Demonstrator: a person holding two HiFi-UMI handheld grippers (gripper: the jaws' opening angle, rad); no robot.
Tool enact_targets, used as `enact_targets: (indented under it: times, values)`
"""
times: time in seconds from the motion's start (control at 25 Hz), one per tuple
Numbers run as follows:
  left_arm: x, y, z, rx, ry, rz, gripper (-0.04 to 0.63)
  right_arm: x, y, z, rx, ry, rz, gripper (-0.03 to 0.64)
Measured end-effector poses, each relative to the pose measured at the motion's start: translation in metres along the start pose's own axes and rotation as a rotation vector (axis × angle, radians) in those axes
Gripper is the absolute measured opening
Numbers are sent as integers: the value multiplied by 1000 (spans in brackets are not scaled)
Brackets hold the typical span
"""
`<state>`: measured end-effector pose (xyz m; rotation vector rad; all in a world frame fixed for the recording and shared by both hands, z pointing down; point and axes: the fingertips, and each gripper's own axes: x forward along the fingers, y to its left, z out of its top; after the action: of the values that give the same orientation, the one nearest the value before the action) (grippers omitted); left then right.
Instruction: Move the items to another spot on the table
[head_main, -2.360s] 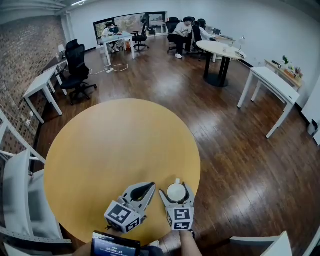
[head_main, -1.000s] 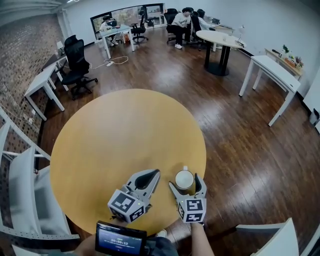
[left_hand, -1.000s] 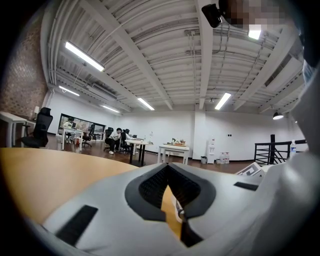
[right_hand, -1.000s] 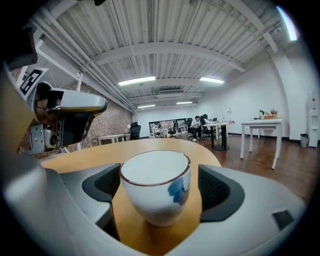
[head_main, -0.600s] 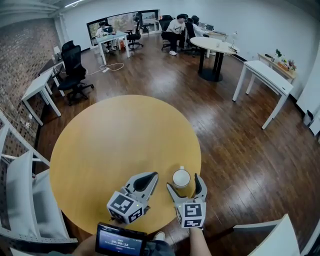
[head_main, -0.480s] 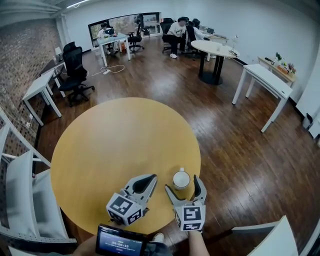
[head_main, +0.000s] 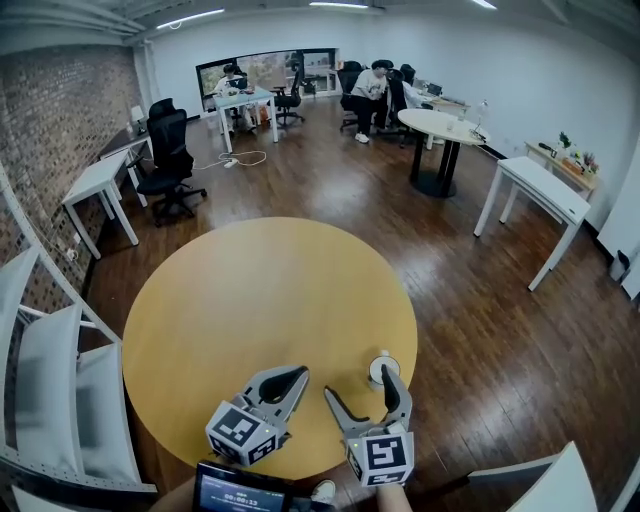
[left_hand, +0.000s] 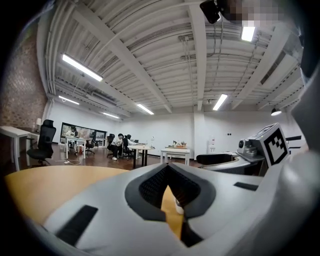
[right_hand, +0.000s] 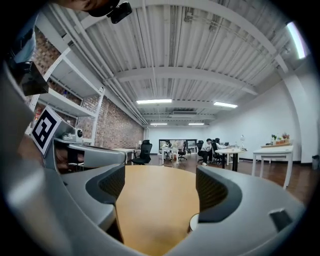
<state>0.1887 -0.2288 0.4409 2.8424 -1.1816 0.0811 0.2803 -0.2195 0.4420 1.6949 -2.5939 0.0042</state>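
Note:
A small white cup (head_main: 378, 366) stands near the front right edge of the round yellow table (head_main: 250, 290). My right gripper (head_main: 360, 386) hovers above and just in front of the cup, and its right finger hides part of it. Its jaws stand wide and have just been closing a little, with nothing between them. In the right gripper view (right_hand: 160, 186) only the cup's rim (right_hand: 193, 222) peeks out low beside the right finger. To its left, my left gripper (head_main: 296, 374) is shut and empty, held over the table. The left gripper view (left_hand: 169, 176) shows only a narrow slit between its fingers.
The table's front edge lies close below both grippers. White chairs stand at the left (head_main: 50, 380) and at the bottom right (head_main: 530, 485). A small screen (head_main: 235, 492) sits at the bottom. Desks, office chairs and seated people fill the far room.
The right gripper, which had the cup between its open jaws, has drawn back and risen, leaving the cup on the table. The left gripper has lifted slightly.

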Motion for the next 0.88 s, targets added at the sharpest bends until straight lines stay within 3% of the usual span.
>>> enact_targets:
  times: [0.12,0.36,0.48,0.68,0.88]
  values:
    - [-31,10,11,-4,-19,9,0,-4,34,15,-24,-2,30,347]
    - [-111,41,21,11,-16,62,2,-5,118,49,-33,-41,88,275]
    - [-153,51,22,31,-17,86,2,-10,162,56,-11,-16,126,186]
    - [-225,67,30,-11,-65,131,0,-20,232,65,42,-35,196,2]
    - [-281,76,40,21,-96,133,6,-25,296,77,30,-50,256,2]
